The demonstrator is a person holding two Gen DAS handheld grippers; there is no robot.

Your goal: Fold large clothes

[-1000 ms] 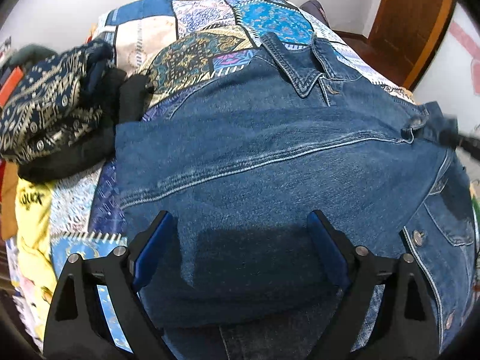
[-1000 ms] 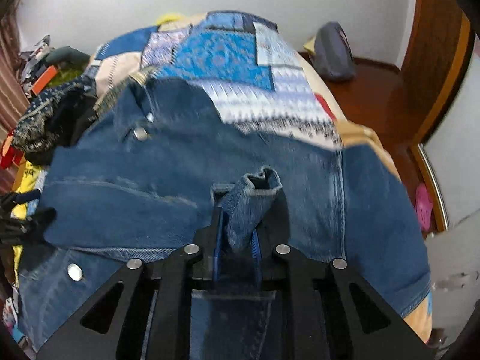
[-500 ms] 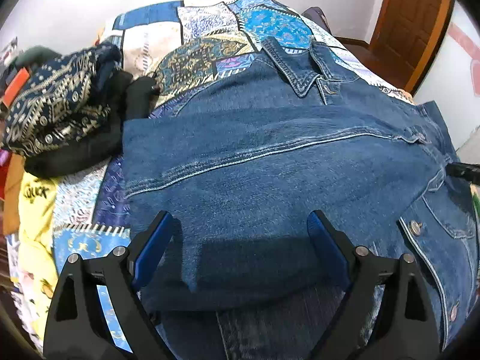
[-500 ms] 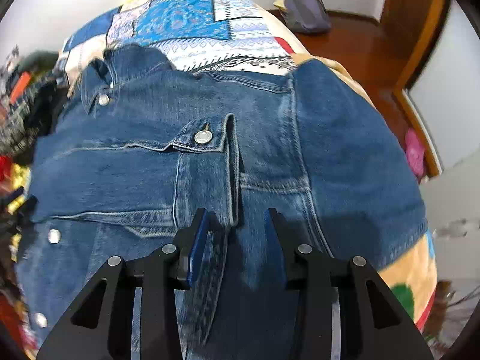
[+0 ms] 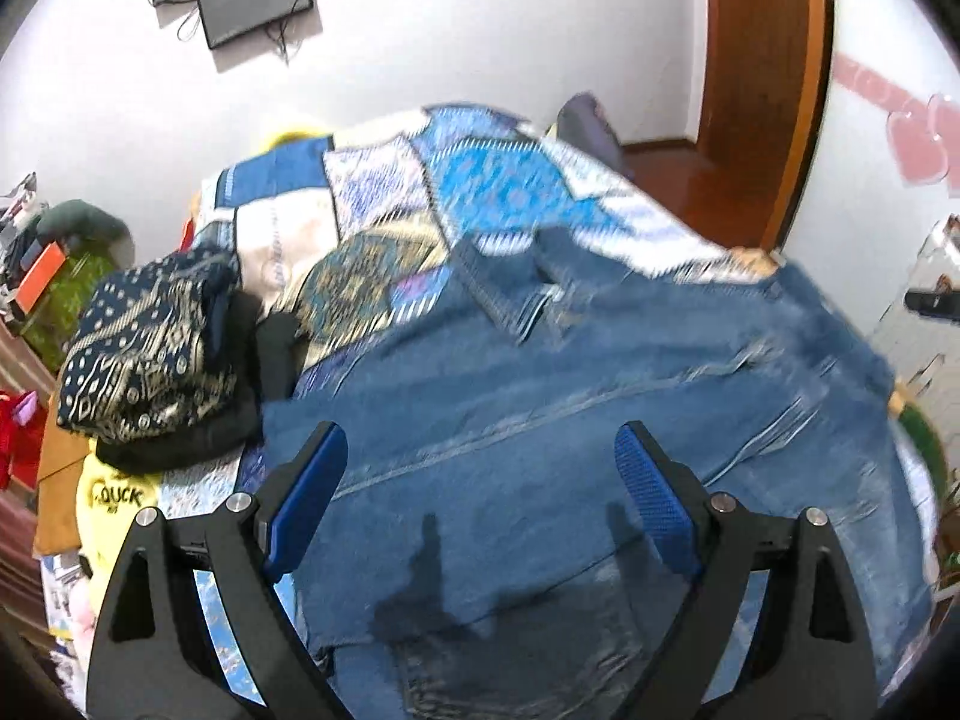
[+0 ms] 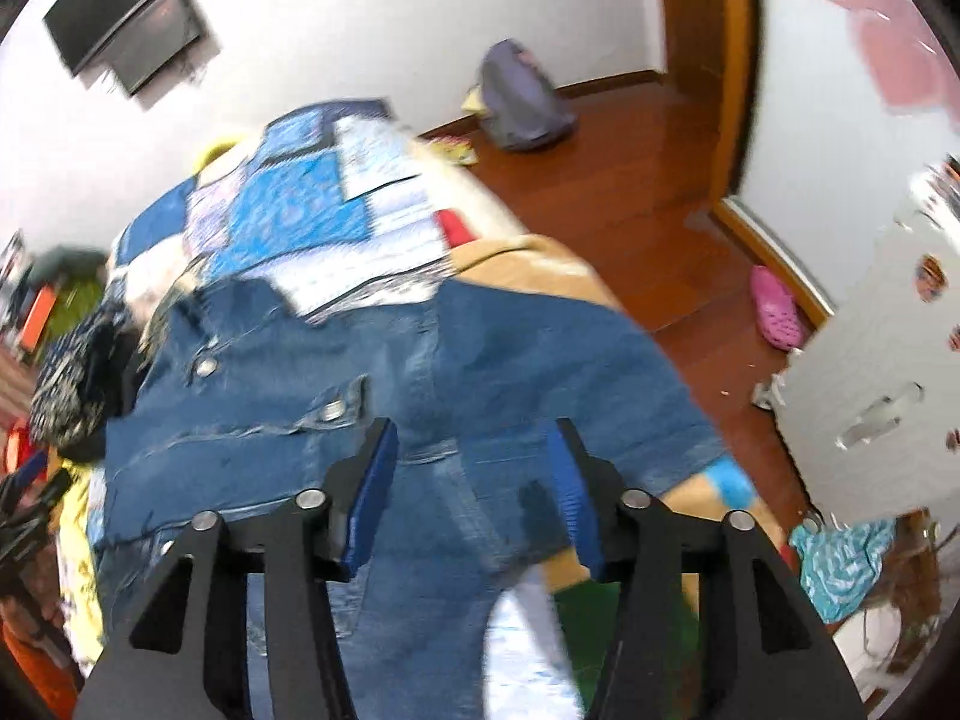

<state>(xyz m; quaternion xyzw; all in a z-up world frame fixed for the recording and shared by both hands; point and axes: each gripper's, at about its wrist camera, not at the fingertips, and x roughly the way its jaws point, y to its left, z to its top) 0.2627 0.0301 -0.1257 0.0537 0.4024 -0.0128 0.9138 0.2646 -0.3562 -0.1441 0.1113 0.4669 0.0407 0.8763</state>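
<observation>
A blue denim jacket (image 5: 600, 420) lies spread on the patchwork bedspread (image 5: 480, 192), collar toward the far end. It also shows in the right wrist view (image 6: 480, 372), with its chest pocket button up. My left gripper (image 5: 480, 480) is open and empty above the jacket's near part. My right gripper (image 6: 474, 480) is open and empty above the jacket's right side, near the bed's edge. Both views are blurred.
A pile of dark patterned clothes (image 5: 150, 372) lies at the bed's left, by a yellow garment (image 5: 114, 498). The wooden floor (image 6: 630, 198) with a grey bag (image 6: 522, 102) and a pink shoe (image 6: 777, 306) is to the right. A white cabinet (image 6: 888, 372) stands near right.
My right gripper let go of the denim fold it held and opened wide. Both grippers have lifted and tilted up, so the walls show. The jacket now lies flat.
</observation>
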